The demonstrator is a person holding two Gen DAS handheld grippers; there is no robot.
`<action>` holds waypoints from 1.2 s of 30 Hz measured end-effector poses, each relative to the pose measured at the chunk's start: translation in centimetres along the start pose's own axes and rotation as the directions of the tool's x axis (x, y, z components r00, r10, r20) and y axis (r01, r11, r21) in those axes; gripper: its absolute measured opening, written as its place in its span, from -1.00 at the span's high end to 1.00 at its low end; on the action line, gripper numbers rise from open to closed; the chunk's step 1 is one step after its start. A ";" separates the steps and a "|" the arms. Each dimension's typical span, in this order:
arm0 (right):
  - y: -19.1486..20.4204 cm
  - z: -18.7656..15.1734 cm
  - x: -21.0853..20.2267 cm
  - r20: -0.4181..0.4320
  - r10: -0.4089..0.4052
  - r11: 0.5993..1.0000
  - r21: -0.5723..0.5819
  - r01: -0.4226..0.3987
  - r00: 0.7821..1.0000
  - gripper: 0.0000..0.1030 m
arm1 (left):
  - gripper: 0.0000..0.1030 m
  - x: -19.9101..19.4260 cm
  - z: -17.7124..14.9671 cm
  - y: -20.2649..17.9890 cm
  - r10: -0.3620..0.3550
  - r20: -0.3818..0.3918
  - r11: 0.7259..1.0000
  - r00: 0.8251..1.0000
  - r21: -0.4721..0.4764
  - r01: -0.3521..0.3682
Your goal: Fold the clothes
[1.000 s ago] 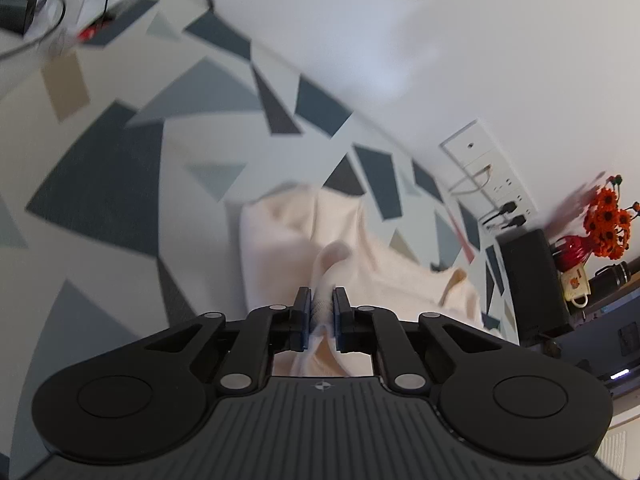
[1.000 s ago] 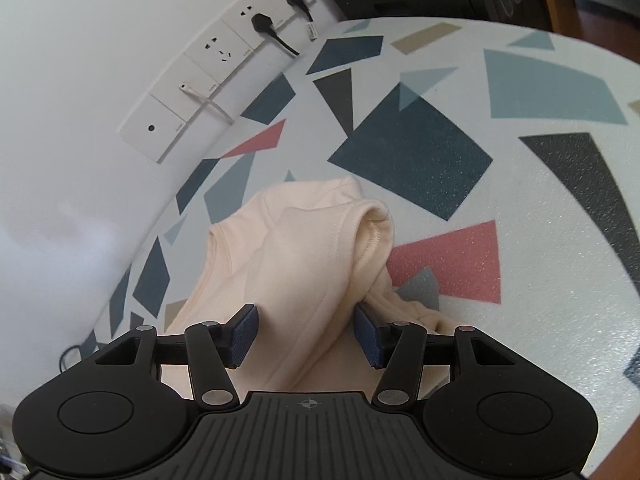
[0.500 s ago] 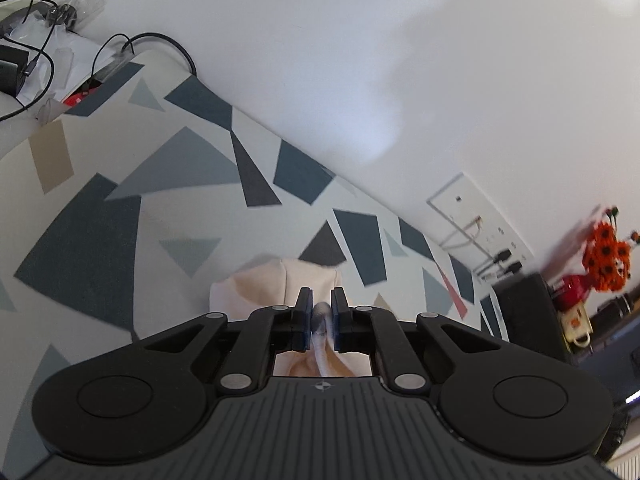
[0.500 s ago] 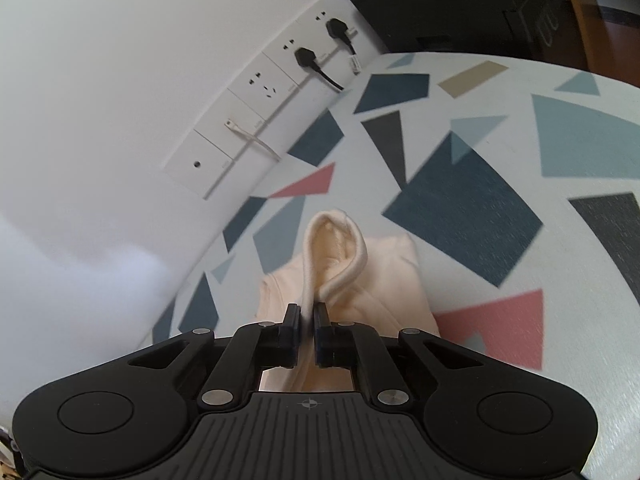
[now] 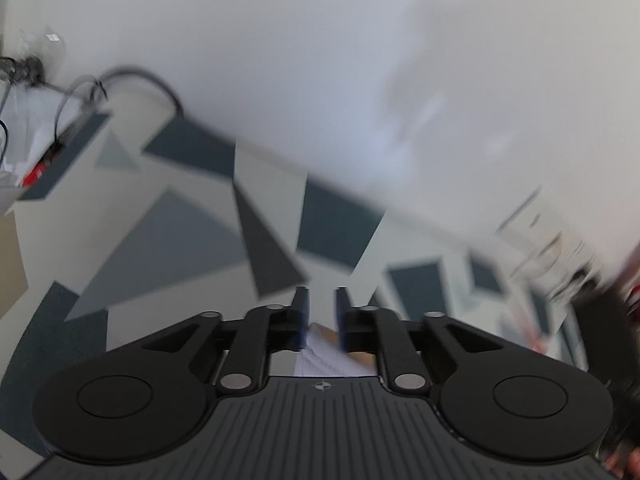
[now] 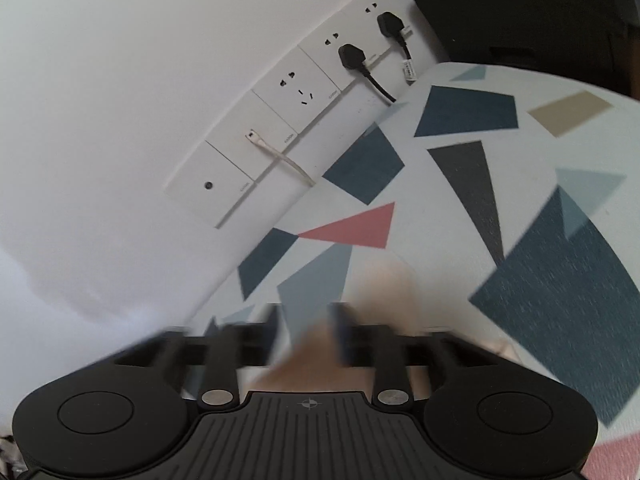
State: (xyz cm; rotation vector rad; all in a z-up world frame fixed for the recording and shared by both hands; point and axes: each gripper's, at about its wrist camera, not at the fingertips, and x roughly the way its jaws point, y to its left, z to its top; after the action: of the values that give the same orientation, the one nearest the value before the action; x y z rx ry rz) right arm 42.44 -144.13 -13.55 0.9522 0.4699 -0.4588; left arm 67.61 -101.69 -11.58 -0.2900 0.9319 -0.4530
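The cream garment (image 6: 384,292) shows in the right wrist view as a blurred fold rising between and beyond the fingers. My right gripper (image 6: 306,322) is blurred by motion, its jaws a little apart with cloth between them. In the left wrist view my left gripper (image 5: 322,306) has its jaws nearly closed, with a pale ribbed edge of the garment (image 5: 320,354) low between them; the rest of the cloth is hidden under the gripper body.
The table (image 5: 180,232) has a white cover with grey, blue and red shapes and meets a white wall. Wall sockets with black plugs (image 6: 352,58) and a black box (image 6: 520,12) are at the right. Cables (image 5: 132,80) lie at the far left.
Both grippers have risen and tilted up toward the wall. The garment has dropped out of the left view. The right jaws have spread slightly from the tight pinch half a second ago.
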 end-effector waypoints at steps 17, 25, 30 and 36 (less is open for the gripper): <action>-1.3 -6.6 -9.5 -0.087 -0.130 0.974 -0.195 0.111 0.988 -0.05 | 0.17 -9.9 -12.3 4.3 -0.217 -0.214 0.941 0.952 0.212 0.262; -2.9 -10.2 -11.6 0.117 -0.350 0.920 -0.143 0.365 0.929 -0.10 | 0.54 -9.9 -15.8 5.7 -0.188 -0.170 0.967 0.967 0.142 0.213; -4.7 -12.4 -12.5 0.066 -0.371 0.923 -0.086 0.376 0.926 -0.10 | 0.54 -10.1 -16.3 5.4 -0.161 -0.167 0.966 0.973 0.177 0.190; -4.9 -13.3 -12.2 0.067 -0.385 0.918 -0.072 0.389 0.921 -0.13 | 0.78 -10.4 -16.2 5.1 -0.135 -0.143 0.970 0.980 0.182 0.160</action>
State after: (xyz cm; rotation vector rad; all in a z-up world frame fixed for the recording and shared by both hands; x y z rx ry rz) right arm 27.47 -133.24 -16.45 0.7629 0.6300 -0.8146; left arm 50.21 -92.86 -15.63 -0.1554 0.9883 -0.7020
